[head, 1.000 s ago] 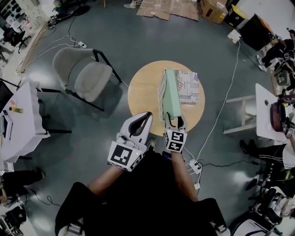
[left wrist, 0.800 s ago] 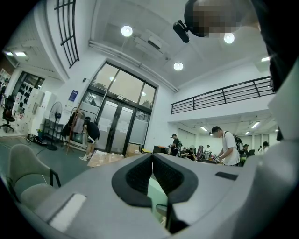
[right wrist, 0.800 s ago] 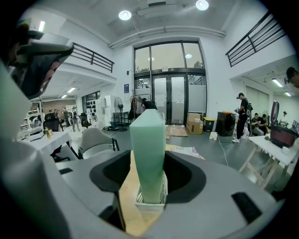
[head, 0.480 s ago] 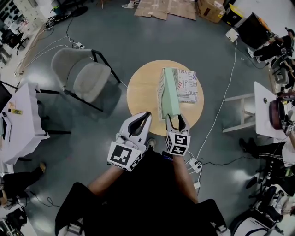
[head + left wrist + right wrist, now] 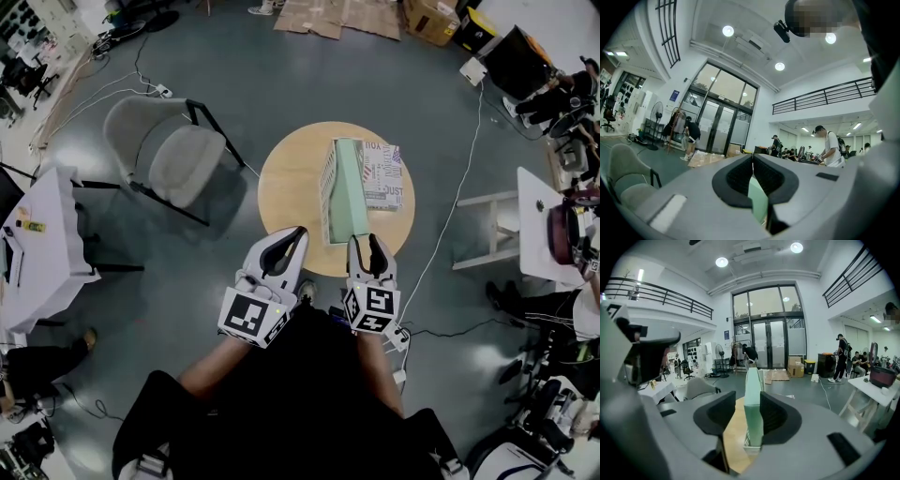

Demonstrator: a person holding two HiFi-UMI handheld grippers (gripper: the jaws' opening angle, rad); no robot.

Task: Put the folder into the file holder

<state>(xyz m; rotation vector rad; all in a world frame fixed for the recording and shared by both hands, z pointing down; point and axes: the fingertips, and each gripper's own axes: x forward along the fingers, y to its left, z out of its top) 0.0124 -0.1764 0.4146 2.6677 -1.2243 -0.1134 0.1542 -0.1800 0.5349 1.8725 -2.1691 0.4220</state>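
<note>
The green folder (image 5: pixel 351 192) stands in the file holder (image 5: pixel 327 186) on the round table (image 5: pixel 291 202). The right gripper (image 5: pixel 368 246) sits just short of it, its jaws just narrowed, nothing between them.

Grey floor (image 5: pixel 281 84), evenly lit. Grey chair (image 5: pixel 173 155) left of round wooden bench (image 5: pixel 291 192). White table (image 5: pixel 42 248) far left. Glass doors (image 5: pixel 771 343); ceiling spotlights (image 5: pixel 722 262) lit.

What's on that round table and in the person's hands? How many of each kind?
Green folder: 1
File holder: 1
Grippers: 2, the left gripper and the right gripper
Total: 4
</note>
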